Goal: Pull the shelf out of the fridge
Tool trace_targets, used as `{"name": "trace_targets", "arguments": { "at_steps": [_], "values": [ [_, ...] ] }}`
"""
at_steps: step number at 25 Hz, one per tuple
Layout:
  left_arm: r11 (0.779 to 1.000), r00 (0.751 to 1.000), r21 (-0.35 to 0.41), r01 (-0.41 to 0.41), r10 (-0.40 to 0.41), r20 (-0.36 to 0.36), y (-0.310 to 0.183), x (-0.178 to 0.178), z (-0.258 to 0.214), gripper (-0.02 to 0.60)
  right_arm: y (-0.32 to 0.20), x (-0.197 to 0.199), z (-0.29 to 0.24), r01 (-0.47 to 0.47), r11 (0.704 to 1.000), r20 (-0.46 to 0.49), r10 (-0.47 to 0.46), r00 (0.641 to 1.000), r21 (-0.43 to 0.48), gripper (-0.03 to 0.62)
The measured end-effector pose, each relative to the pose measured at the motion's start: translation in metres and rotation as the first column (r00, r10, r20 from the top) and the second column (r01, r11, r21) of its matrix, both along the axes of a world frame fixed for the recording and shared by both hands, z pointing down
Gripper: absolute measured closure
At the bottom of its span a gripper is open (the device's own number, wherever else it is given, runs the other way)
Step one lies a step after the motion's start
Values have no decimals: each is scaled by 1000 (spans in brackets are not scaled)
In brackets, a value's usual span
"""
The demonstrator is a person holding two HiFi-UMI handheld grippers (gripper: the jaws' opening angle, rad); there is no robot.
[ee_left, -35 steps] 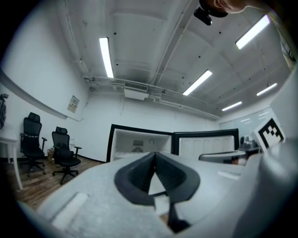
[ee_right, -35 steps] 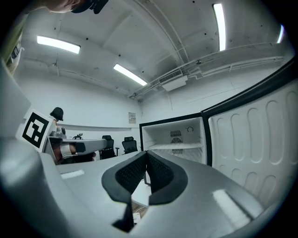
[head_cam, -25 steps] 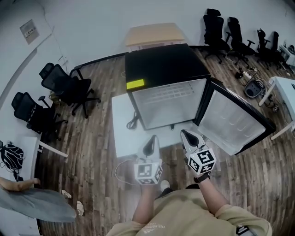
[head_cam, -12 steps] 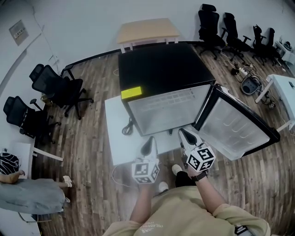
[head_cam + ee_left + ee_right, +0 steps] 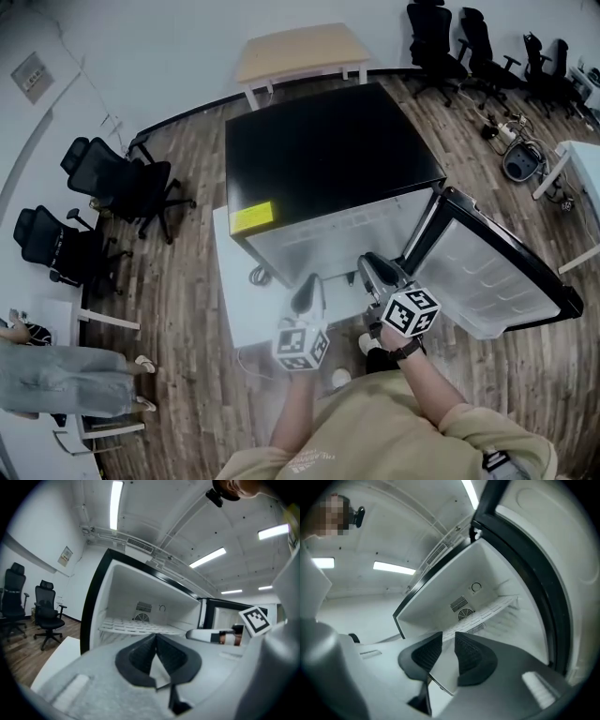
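A black mini fridge [image 5: 328, 159] stands on a low white table [image 5: 246, 300] with its door [image 5: 487, 272] swung open to the right. Inside, a white grid shelf [image 5: 136, 626] spans the cavity at mid height; it also shows in the right gripper view as the shelf [image 5: 487, 611] below the rear fan vent. My left gripper [image 5: 307, 286] hovers in front of the fridge opening, jaws shut and empty, short of the shelf. My right gripper [image 5: 373, 264] is beside it near the opening; its jaws are opening, a narrow gap shows, nothing between them.
Black office chairs [image 5: 122, 183] stand to the left and at the back right [image 5: 450, 33]. A wooden table [image 5: 300, 52] is behind the fridge. A black cable [image 5: 258, 275] lies on the white table. A person [image 5: 56, 380] stands at the far left.
The fridge sits nearer and larger in the head view, and both grippers have closed in on its open front. The person at the left has shifted.
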State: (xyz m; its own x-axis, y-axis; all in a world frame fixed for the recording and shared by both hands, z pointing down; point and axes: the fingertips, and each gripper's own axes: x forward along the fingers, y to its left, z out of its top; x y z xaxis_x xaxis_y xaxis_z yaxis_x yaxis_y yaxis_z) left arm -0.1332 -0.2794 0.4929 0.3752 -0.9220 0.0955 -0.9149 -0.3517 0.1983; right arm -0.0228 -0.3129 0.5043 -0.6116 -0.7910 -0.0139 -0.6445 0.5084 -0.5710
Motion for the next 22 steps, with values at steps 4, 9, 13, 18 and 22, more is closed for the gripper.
{"name": "trace_targets", "arguments": {
  "at_steps": [4,9,13,18,22],
  "values": [
    [1000,1000,3,10,-10,18,-14,5,-2,580,-23,1,4,28,997,211,-12,977,-76,405],
    [999,998,11,31,-32,46,-19,3,-1,580,-46,-7,7,35,993,342,5,940,-110,335],
    [999,997,12,41,-42,69,-21,-6,-2,580,-64,-27,13,90,983,447,-8,895,-162,269],
    [998,994,20,56,-57,91,-26,-14,-1,580,-89,-39,23,93,974,573,43,818,-205,168],
    [997,992,17,75,-76,100,-31,-21,-1,580,-112,-34,31,56,962,667,144,731,-268,96]
  ]
}}
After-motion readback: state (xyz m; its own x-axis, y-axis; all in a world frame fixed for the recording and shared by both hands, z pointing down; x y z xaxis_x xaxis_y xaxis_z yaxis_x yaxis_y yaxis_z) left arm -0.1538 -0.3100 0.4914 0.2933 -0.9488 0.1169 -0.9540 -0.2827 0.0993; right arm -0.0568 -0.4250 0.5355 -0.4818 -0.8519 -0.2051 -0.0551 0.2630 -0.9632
